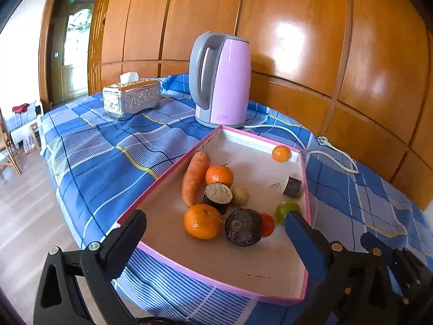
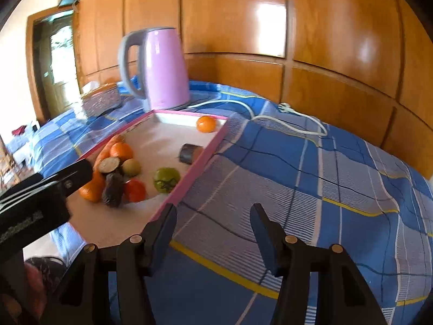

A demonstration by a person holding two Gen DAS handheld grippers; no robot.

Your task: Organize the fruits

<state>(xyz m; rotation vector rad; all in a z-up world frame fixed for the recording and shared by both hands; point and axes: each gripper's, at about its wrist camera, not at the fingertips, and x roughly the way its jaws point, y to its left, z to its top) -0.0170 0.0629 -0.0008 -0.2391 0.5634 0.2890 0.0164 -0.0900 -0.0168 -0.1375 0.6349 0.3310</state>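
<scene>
A pink-rimmed white tray (image 1: 167, 178) lies on the blue checked cloth. Clustered in it are a carrot (image 1: 194, 178), two oranges (image 1: 202, 221), a cut dark piece (image 1: 217, 196), a dark round fruit (image 1: 243, 226), a red fruit (image 1: 268, 224) and a green fruit (image 1: 284, 210). A small orange (image 1: 281, 153) sits in the far corner. My left gripper (image 1: 215, 223) is open wide over the tray's near end, holding nothing. My right gripper (image 2: 213, 211) is open and empty over the cloth, just right of the tray's rim (image 2: 200, 157).
A pink kettle (image 1: 222, 81) stands behind the tray, its white cord and plug (image 1: 324, 146) trailing to the right. A silver tissue box (image 1: 132, 97) sits at the back left. A wooden panelled wall backs the table. The cloth drops to the floor on the left.
</scene>
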